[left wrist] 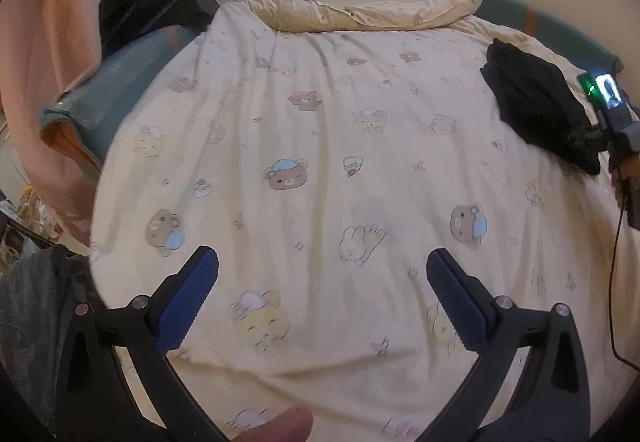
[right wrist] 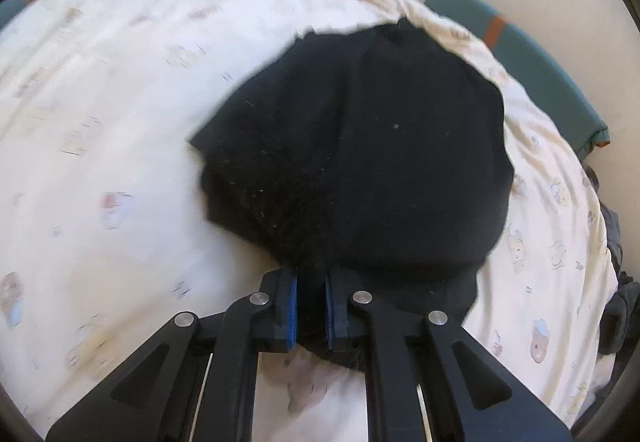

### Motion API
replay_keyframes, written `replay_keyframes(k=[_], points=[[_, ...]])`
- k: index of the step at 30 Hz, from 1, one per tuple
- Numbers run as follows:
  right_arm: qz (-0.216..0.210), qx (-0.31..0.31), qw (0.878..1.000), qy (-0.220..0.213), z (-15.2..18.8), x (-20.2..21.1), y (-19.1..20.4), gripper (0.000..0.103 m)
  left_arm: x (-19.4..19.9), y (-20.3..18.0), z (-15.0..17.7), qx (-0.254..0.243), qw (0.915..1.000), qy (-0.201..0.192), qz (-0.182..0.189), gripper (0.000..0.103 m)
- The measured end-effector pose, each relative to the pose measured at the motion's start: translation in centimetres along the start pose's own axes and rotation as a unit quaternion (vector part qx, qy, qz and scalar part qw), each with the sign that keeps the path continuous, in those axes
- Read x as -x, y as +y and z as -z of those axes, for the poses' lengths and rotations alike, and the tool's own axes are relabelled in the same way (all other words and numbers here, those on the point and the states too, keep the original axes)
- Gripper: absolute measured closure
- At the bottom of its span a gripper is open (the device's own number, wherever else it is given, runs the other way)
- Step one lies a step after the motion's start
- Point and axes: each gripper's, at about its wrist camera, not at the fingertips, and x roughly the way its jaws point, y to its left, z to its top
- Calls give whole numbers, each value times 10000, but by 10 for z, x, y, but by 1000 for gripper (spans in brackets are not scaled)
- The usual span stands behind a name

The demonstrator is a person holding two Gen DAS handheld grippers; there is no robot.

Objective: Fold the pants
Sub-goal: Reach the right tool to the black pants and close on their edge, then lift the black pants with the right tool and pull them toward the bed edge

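Observation:
Black pants lie bunched on the cream bear-print bedspread near the bed's right side. In the right wrist view my right gripper is shut on the near edge of the pants, the black cloth pinched between its blue pads. The left wrist view shows the same pants far off at the right edge, with the right gripper's body beside them. My left gripper hovers open above the bare bedspread, nothing between its blue pads. A fingertip shows at the bottom edge.
A rolled cream quilt lies along the head of the bed. Teal bed frame padding borders the right side and also the left. A peach curtain hangs at left. Dark clothes lie off the bed's right edge.

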Motion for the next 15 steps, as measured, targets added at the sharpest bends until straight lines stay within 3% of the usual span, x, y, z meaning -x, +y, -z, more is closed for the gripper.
replay_keyframes(k=[4, 10, 15], points=[[-350, -160, 9986, -356, 14, 48, -2, 93, 31, 21, 6, 171, 9998, -54, -4, 0], [-1000, -244, 9916, -787, 33, 138, 26, 93, 81, 51, 26, 476, 9987, -166, 37, 0], [-1808, 328, 9755, -1214, 67, 234, 92, 93, 117, 81, 50, 867, 9960, -177, 97, 0]])
